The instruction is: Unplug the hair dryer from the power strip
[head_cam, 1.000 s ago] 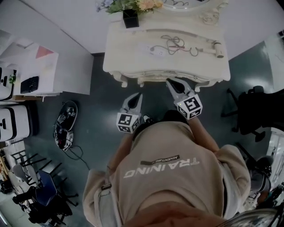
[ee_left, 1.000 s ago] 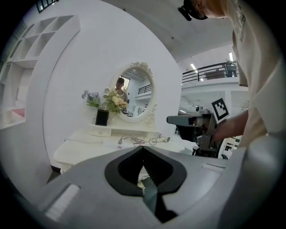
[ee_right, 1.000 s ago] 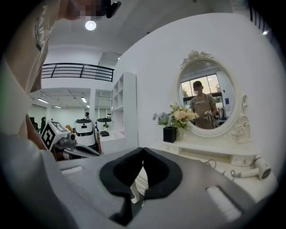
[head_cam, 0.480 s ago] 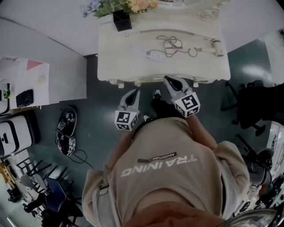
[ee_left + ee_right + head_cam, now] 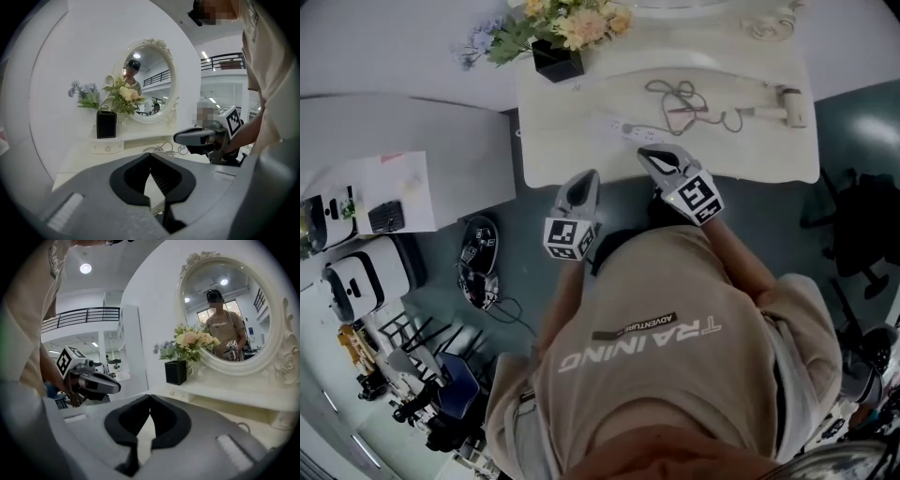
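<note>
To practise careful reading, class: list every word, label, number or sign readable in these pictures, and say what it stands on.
"TRAINING": large white letters, upside down, on the person's beige sweatshirt.
"ADVENTURE": small dark strip label on that sweatshirt; any further print is too small.
Marker cubes on left gripper and right gripper: black-and-white patterns, no letters.
Print on the sweatshirt reflected in the oval white-framed mirror: too blurred.

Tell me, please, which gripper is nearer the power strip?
Right. The right gripper is over the dressing table at its front edge, just short of the power strip; the left gripper sits off it, farther away.
</note>
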### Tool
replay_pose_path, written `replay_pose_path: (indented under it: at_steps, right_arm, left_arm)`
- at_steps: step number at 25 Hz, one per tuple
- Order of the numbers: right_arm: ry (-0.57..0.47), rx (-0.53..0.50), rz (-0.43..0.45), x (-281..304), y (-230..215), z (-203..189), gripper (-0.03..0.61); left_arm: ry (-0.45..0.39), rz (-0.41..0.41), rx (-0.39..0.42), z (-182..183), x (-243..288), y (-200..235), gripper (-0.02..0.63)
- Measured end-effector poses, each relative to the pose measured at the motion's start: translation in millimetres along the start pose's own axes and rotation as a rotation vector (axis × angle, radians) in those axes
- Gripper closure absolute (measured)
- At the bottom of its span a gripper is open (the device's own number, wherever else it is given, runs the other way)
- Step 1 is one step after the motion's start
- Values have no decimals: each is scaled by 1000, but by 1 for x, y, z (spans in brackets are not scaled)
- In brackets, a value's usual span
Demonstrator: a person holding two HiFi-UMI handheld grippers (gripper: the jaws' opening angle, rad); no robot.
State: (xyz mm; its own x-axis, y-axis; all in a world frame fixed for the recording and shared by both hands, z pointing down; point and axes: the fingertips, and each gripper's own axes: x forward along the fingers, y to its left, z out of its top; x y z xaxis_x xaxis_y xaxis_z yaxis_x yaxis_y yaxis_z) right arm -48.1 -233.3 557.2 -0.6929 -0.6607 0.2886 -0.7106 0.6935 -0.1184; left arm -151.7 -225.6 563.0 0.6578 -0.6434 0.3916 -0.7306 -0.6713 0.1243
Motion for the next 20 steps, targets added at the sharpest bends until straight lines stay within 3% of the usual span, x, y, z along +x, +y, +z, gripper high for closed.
replay_pose_path:
  at_steps: [6,9,12,20]
  right_arm:
    - [27,41,3,14,-31,-6,574]
    - [55,-12,-3,23,-39,-12,574]
    - [56,2,-20,32,-43,-11,574]
    - [69,57,-195,48,-59,7,574]
  left_arm:
    - [48,-61,26,7,39,0,607]
    - [72,-105,48,3,64,4,607]
    - [81,-147,61,4,81,11,607]
    - [72,-326,146,18,98,36,607]
